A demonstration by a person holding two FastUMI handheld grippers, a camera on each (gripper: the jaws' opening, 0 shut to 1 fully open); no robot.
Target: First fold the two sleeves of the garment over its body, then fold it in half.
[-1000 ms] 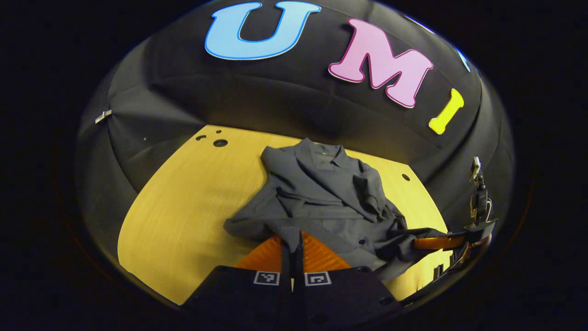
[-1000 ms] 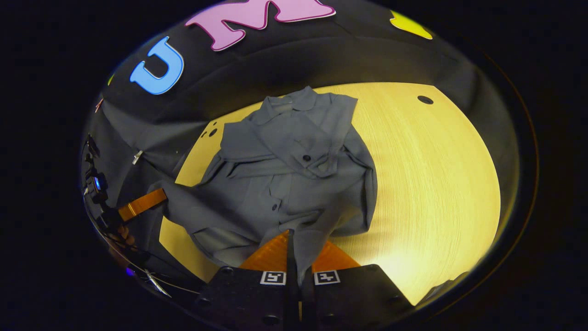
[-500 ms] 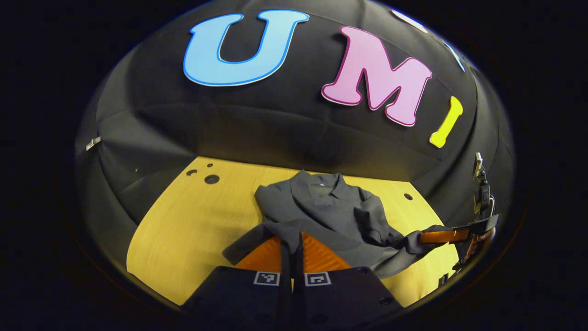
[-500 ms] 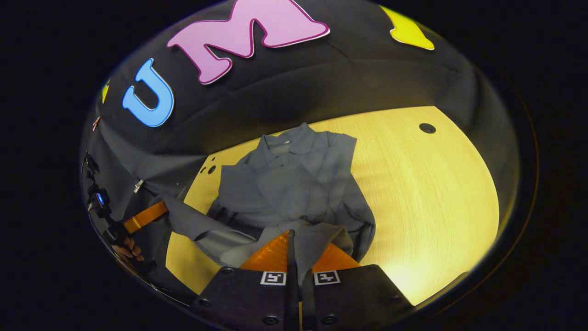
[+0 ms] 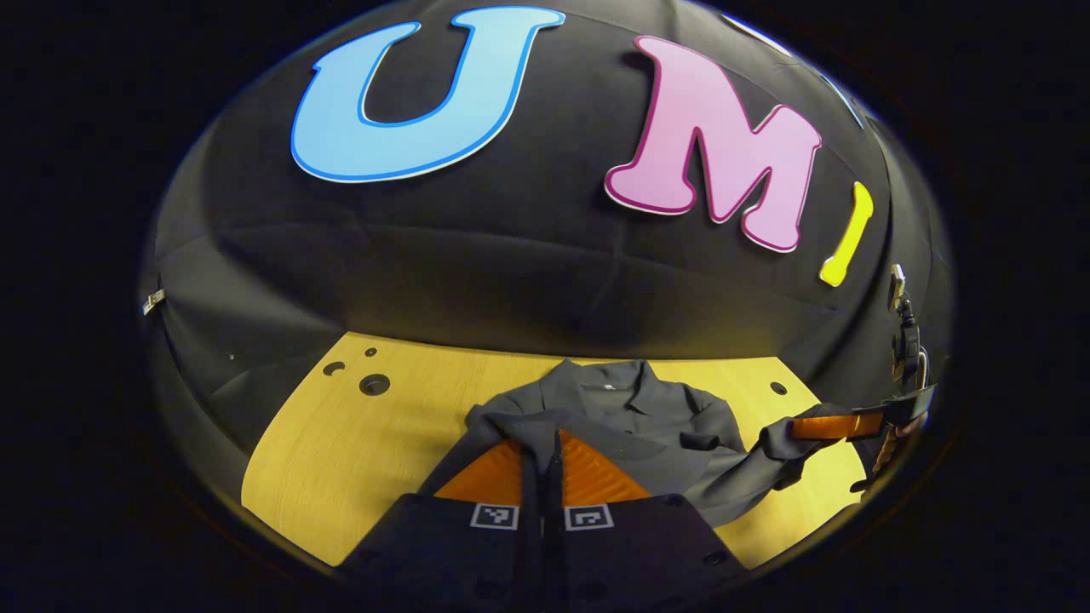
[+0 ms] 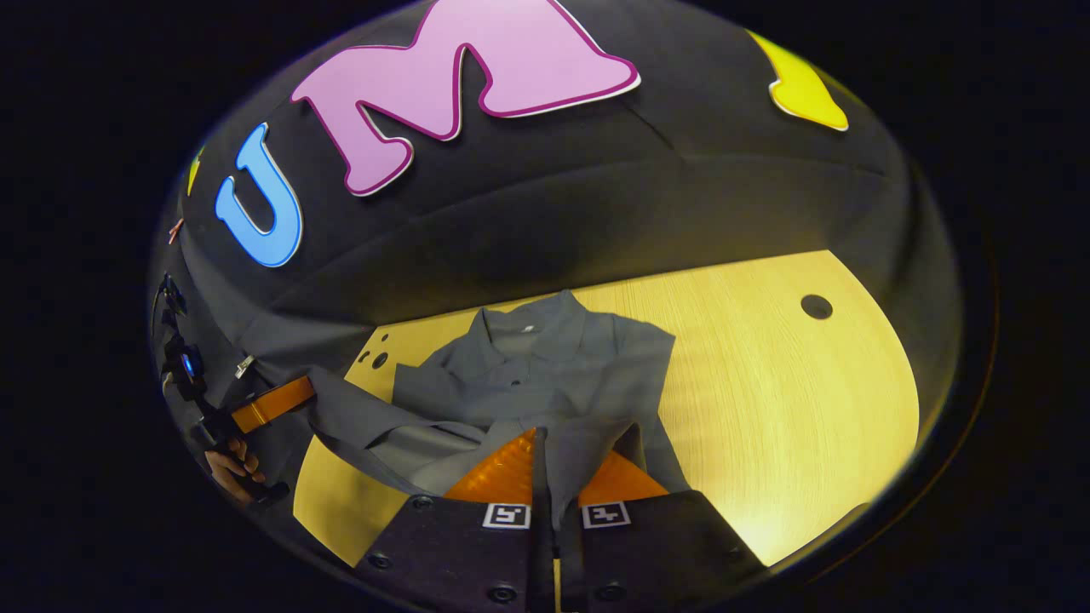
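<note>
A grey button shirt (image 5: 634, 409) lies on the yellow table (image 5: 341, 443) with its collar toward the back wall and both sleeves laid over its body. My left gripper (image 5: 545, 443) is shut on the shirt's bottom hem, which it holds raised above the body. In the right gripper view, the shirt (image 6: 545, 362) spreads ahead of my right gripper (image 6: 538, 438), which is shut on the hem too. Each view shows the other gripper off to the side, the right gripper (image 5: 830, 426) and the left gripper (image 6: 272, 404), with the hem stretched between them. The lifted cloth hides the shirt's lower half.
The table (image 6: 783, 400) has round holes, near its back left corner (image 5: 373, 384) and at its far right (image 6: 816, 306). Black cloth wall rises right behind the collar. A hand (image 6: 230, 466) grips the left gripper's handle.
Both grippers have carried the hem up and forward toward the collar. More of the shirt's lower half is now folded over, and the wall looms closer.
</note>
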